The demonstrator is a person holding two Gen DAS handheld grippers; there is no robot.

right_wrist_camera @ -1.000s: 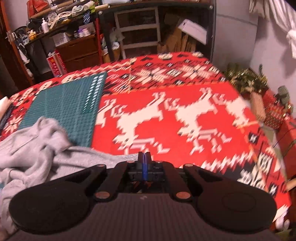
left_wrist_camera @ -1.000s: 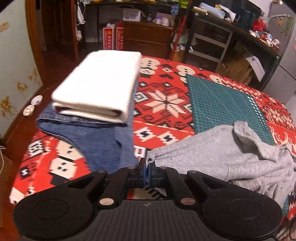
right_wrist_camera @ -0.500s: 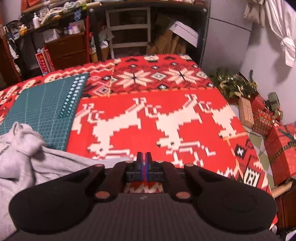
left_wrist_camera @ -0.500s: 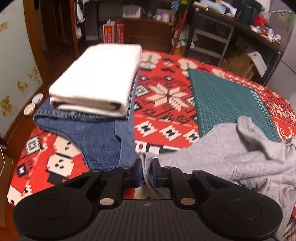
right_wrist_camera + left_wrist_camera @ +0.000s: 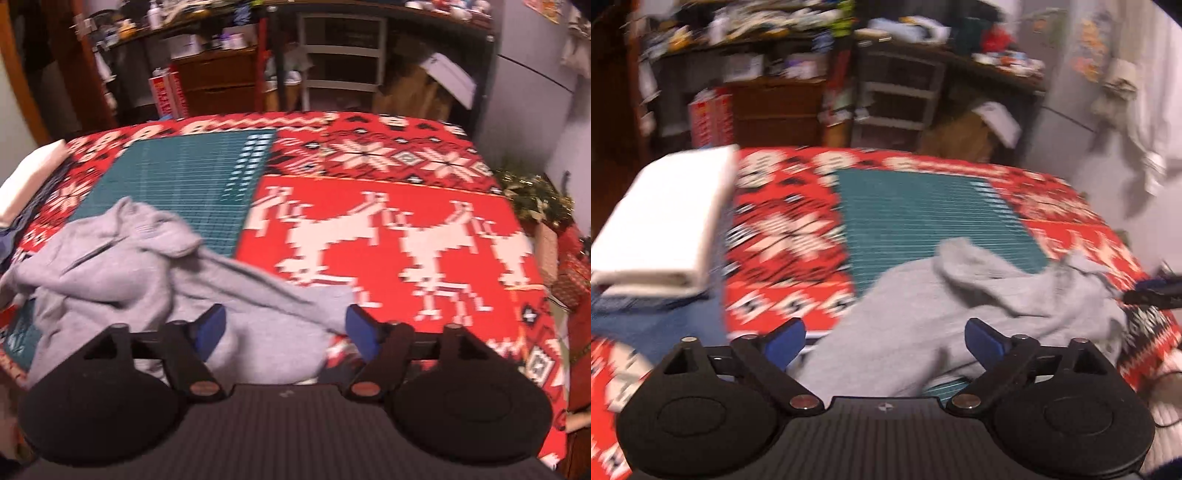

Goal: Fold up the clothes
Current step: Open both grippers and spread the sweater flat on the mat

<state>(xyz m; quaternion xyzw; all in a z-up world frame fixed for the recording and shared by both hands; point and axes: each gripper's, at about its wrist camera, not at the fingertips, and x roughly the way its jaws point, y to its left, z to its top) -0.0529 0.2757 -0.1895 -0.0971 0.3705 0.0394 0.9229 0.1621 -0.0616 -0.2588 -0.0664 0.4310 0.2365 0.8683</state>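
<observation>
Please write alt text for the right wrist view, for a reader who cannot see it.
The open right gripper hovers over a crumpled grey hoodie on a red reindeer-patterned blanket. The hoodie partly covers a green cutting mat; cluttered shelves stand behind.

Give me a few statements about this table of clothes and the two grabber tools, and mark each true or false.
1. Both the left hand-held gripper and the right hand-held gripper are open. True.
2. The grey sweatshirt is neatly folded. False: it lies crumpled, partly on the green cutting mat.
3. A folded white garment sits on top of blue jeans. True.
4. The tablecloth is plain blue. False: it is red with white reindeer and snowflake patterns.
5. The right hand-held gripper clamps the sweatshirt. False: its jaws are spread apart, gripping nothing.
</observation>
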